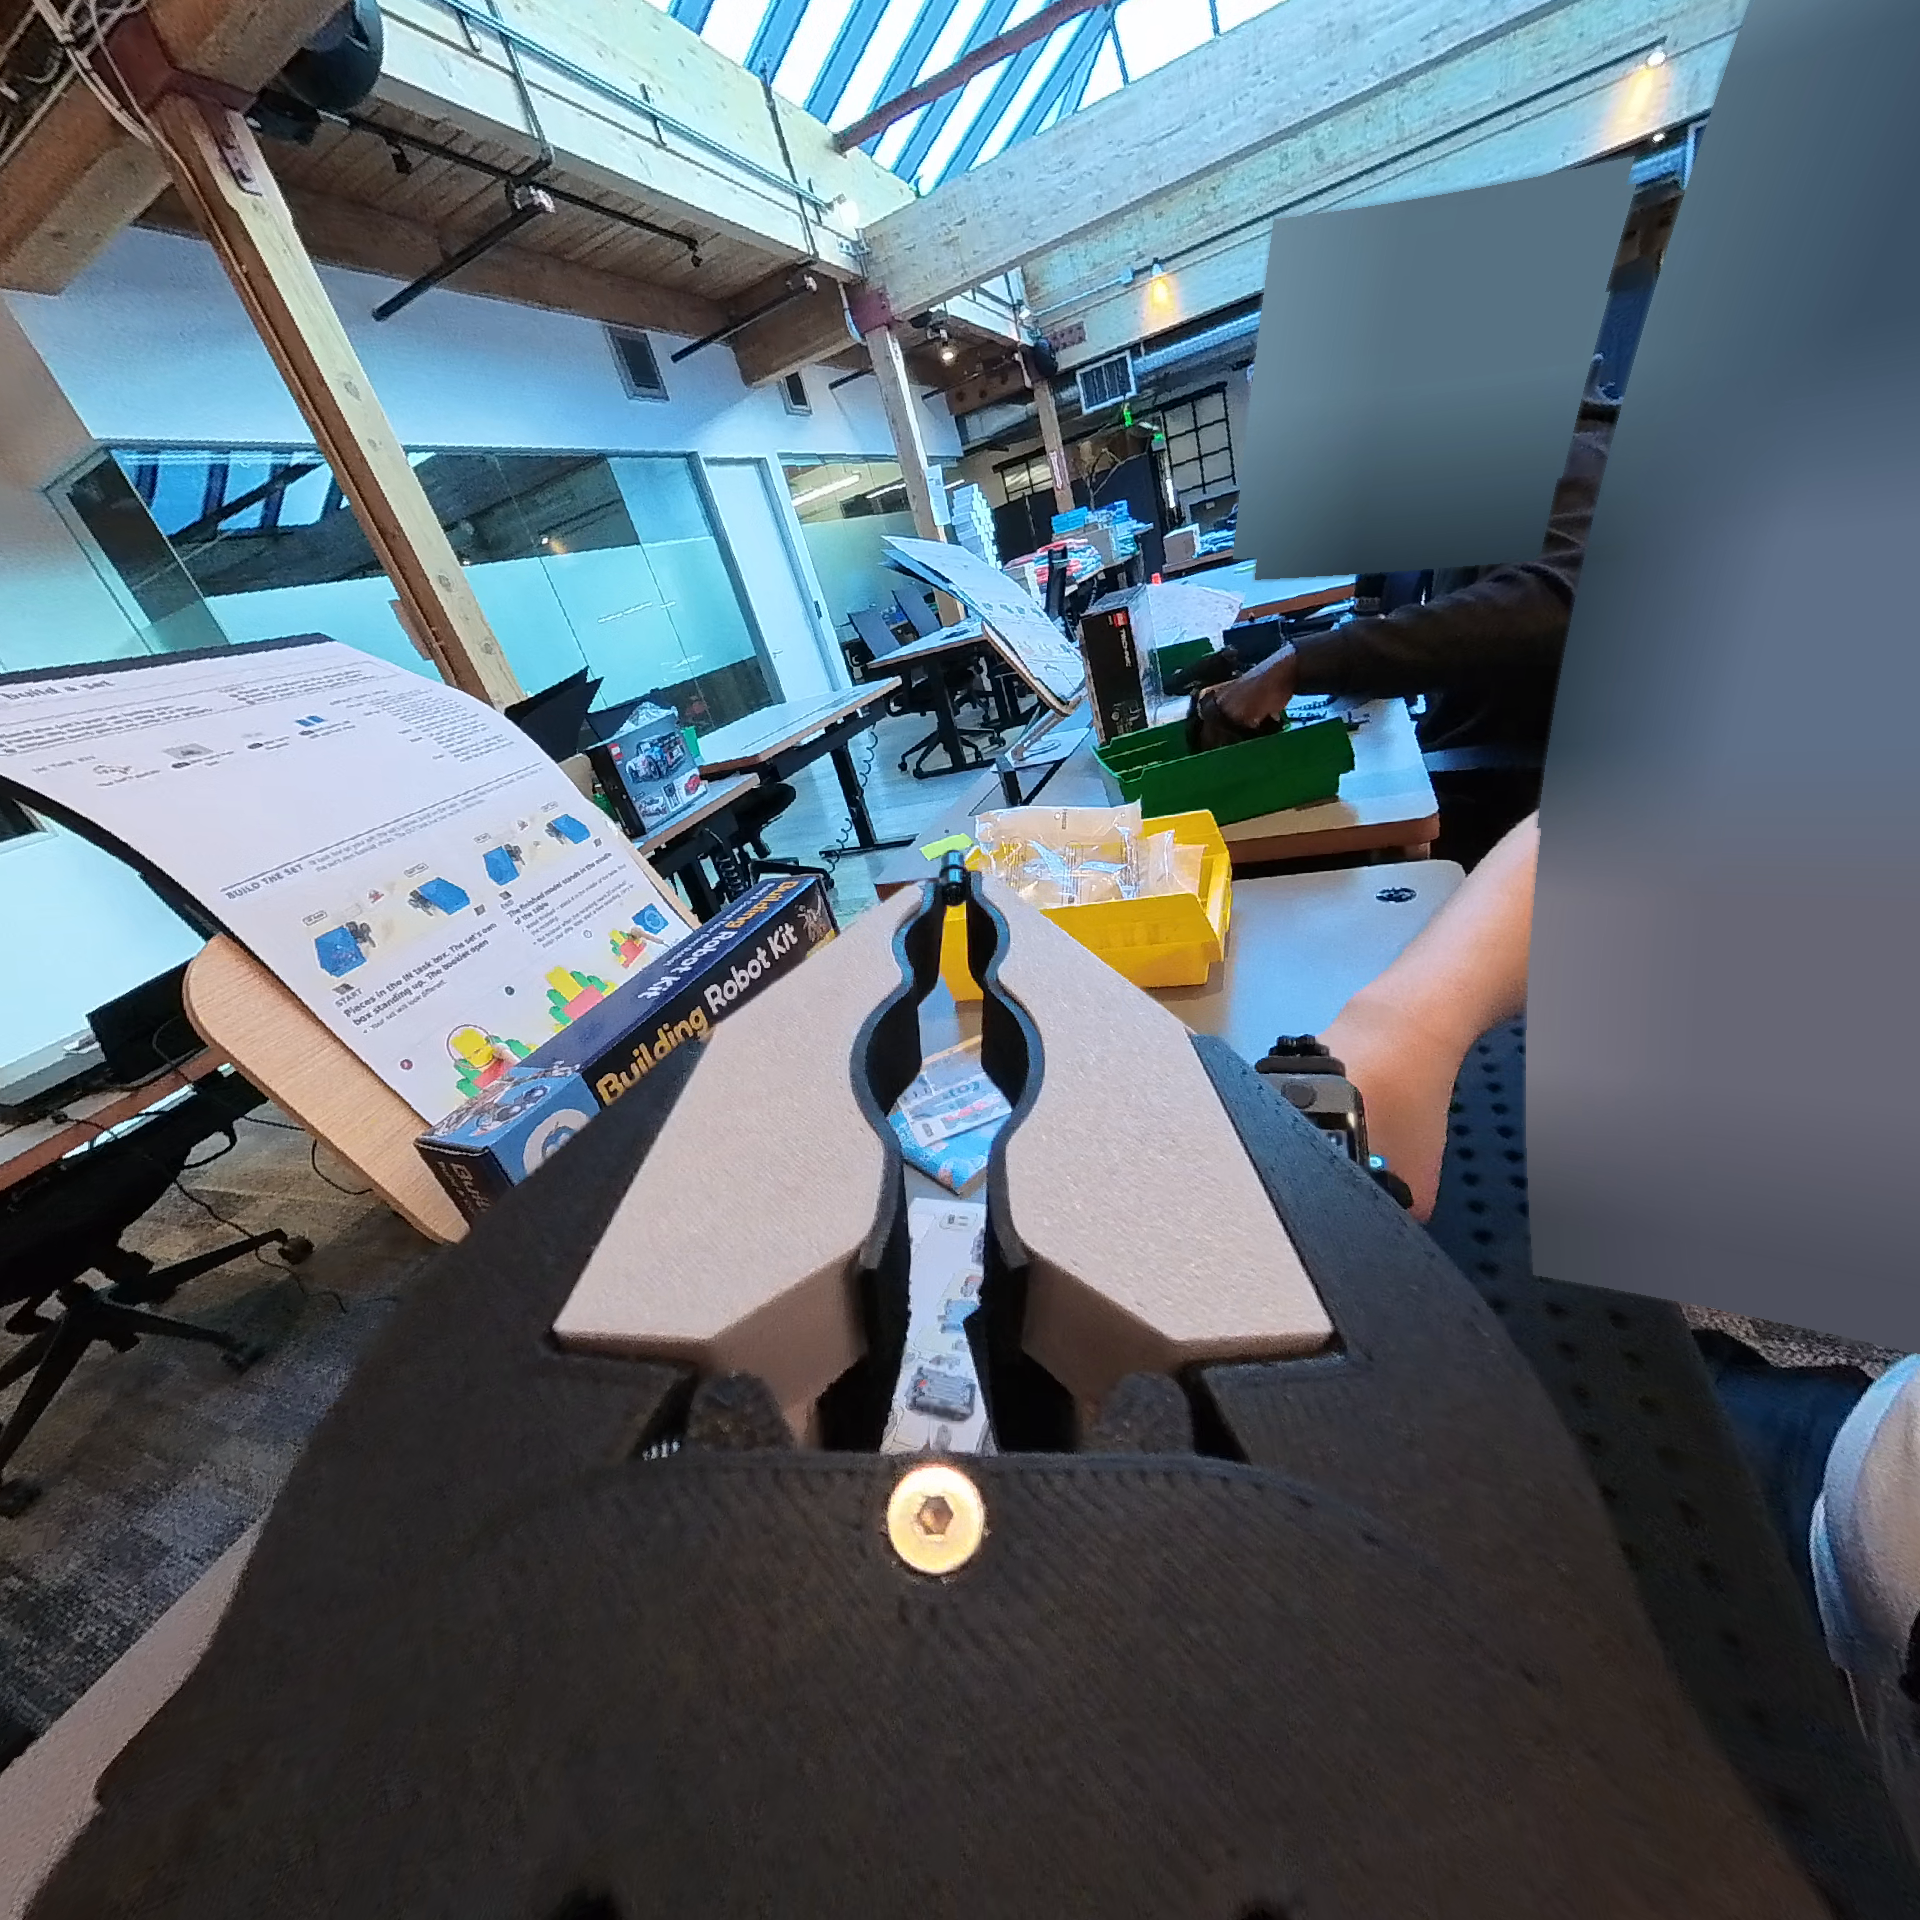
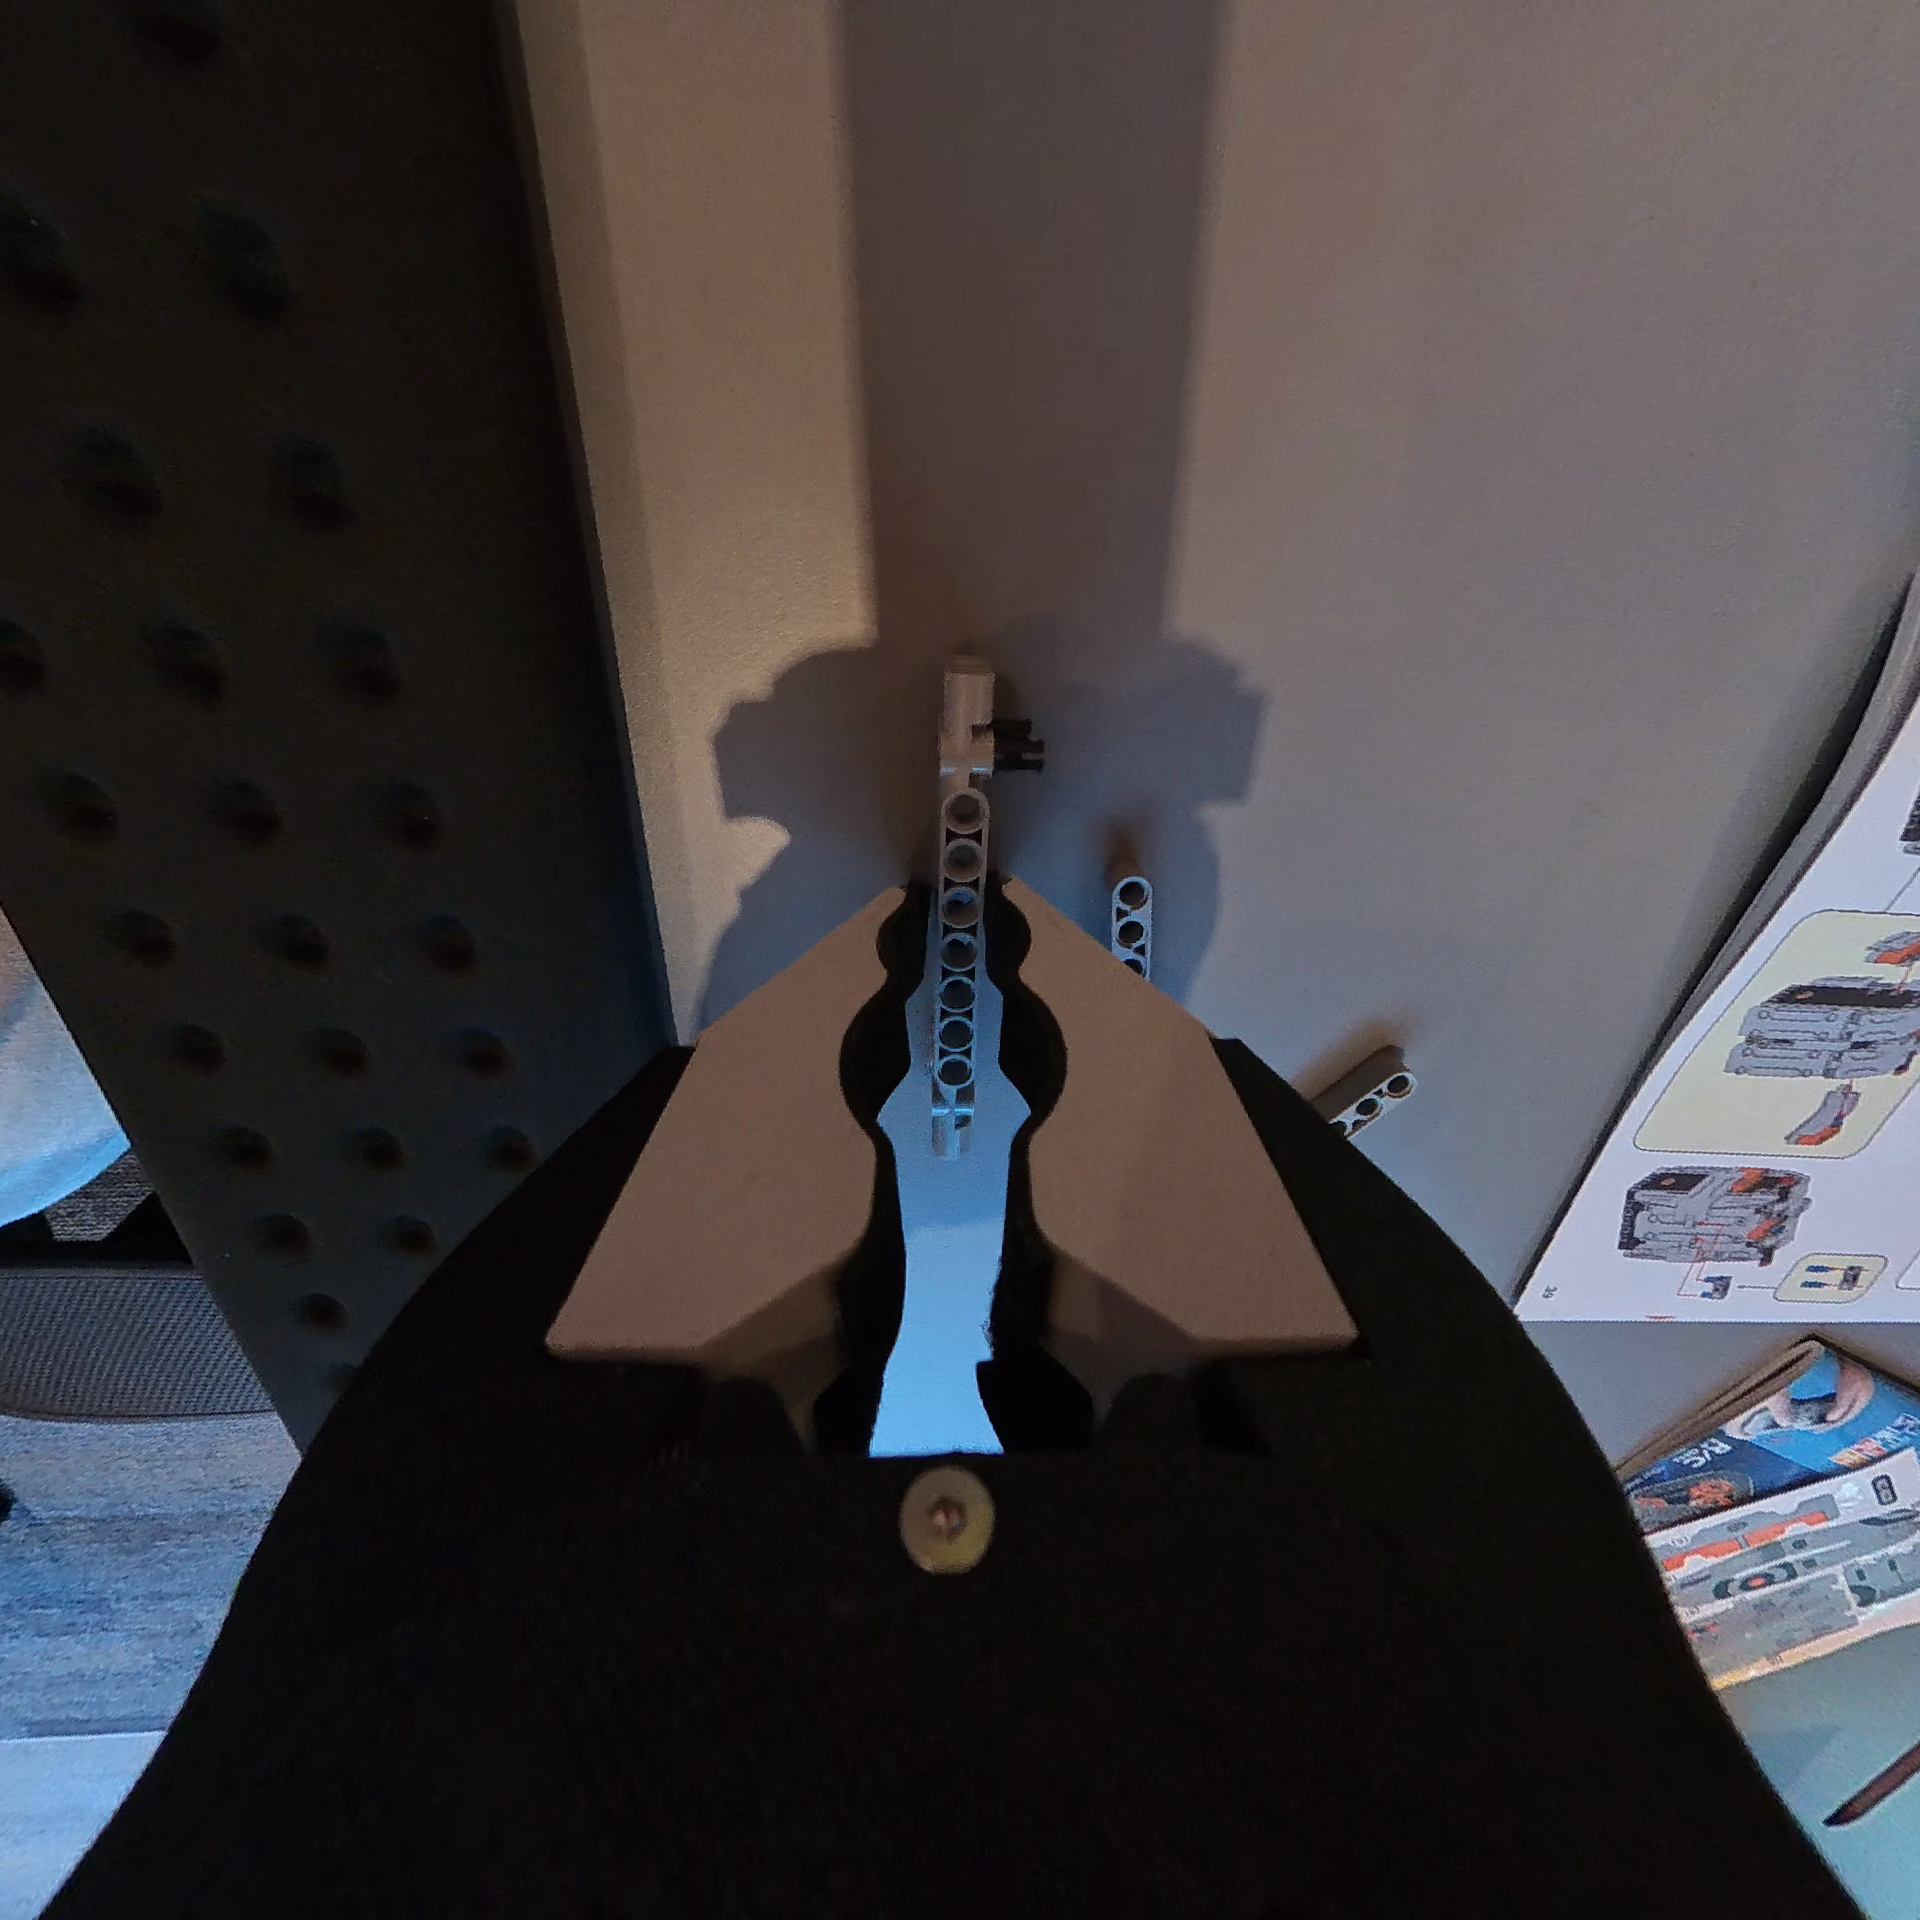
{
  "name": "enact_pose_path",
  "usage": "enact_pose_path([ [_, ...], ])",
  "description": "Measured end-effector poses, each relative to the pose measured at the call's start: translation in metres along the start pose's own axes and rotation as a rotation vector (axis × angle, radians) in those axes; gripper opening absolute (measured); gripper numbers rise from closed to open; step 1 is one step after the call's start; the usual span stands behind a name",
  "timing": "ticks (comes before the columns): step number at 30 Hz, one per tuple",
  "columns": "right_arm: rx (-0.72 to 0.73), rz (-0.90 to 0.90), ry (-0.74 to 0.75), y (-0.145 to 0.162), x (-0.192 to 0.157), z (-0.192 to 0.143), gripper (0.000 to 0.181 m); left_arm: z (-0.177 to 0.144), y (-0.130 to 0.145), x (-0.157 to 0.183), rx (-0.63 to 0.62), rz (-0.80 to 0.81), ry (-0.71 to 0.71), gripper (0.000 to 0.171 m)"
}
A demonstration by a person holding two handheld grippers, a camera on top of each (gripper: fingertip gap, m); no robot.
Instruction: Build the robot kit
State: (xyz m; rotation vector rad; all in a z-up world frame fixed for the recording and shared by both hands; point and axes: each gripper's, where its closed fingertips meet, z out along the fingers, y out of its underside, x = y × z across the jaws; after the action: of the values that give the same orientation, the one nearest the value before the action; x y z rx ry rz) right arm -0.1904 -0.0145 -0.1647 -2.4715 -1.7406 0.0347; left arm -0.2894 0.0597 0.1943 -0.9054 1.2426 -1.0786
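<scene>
Right wrist view: the right gripper point(image 2: 961, 894) is closed onto a long grey perforated beam point(image 2: 958, 966), fingers pinching it across its narrow sides. The beam's long axis runs straight along the fingers and past the tips, toward the pale tabletop point(image 2: 1455, 520); its far end carries a small grey connector block point(image 2: 968, 701) with a black pin point(image 2: 1016, 743) sticking out to the right. Beam and gripper cast one shadow on the table just beyond. Two short grey beams lie loose on the table right of the fingers, the nearer point(image 2: 1130, 914) just beside the right finger, the other point(image 2: 1371, 1101) farther right. An open instruction sheet point(image 2: 1766, 1091) and a smaller booklet point(image 2: 1787, 1507) lie at right; a dark perforated panel point(image 2: 260, 623) stands at left. Left wrist view: the left gripper point(image 1: 952, 883) is raised above the table, tips nearly together on a small black pin-like part point(image 1: 951, 868); whether it is truly clamped I cannot tell for certain, but it sits between the tips. Beyond it are a yellow bin point(image 1: 1153, 935) holding clear bags, a blue kit box point(image 1: 644, 1029) and a curved instruction board point(image 1: 343, 831) at left. Neither view shows the other gripper, so which is nearer the loose beams is judged from the right view only: the right one.
</scene>
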Motion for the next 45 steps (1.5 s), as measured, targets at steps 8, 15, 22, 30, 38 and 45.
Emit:
enact_pose_path([
  [8, 0.026, -0.021, 0.023, -0.002, 0.0, -0.003, 0.012, 0.0, 0.003, 0.001, -0.013, -0.007, 0.014, 0.002],
  [15, 0.005, -0.042, 0.02, -0.002, -0.001, -0.003, 0.01, 0.0, 0.008, -0.004, -0.025, -0.021, 0.017, 0.002],
  [22, -0.023, -0.047, 0.031, 0.003, -0.001, -0.002, 0.01, -0.004, 0.008, -0.007, -0.009, -0.031, 0.026, 0.002],
  [30, -0.022, -0.044, 0.039, 0.001, -0.001, -0.005, 0.009, -0.01, 0.006, -0.01, 0.01, -0.036, 0.027, 0.002],
  [38, -0.032, -0.042, 0.037, 0.001, -0.001, -0.005, 0.008, -0.018, 0.003, -0.01, 0.03, -0.041, 0.028, 0.002],
  [45, 0.052, -0.03, 0.025, -0.008, 0.008, -0.019, 0.007, -0.013, 0.007, -0.012, 0.016, -0.056, 0.037, 0.002],
])
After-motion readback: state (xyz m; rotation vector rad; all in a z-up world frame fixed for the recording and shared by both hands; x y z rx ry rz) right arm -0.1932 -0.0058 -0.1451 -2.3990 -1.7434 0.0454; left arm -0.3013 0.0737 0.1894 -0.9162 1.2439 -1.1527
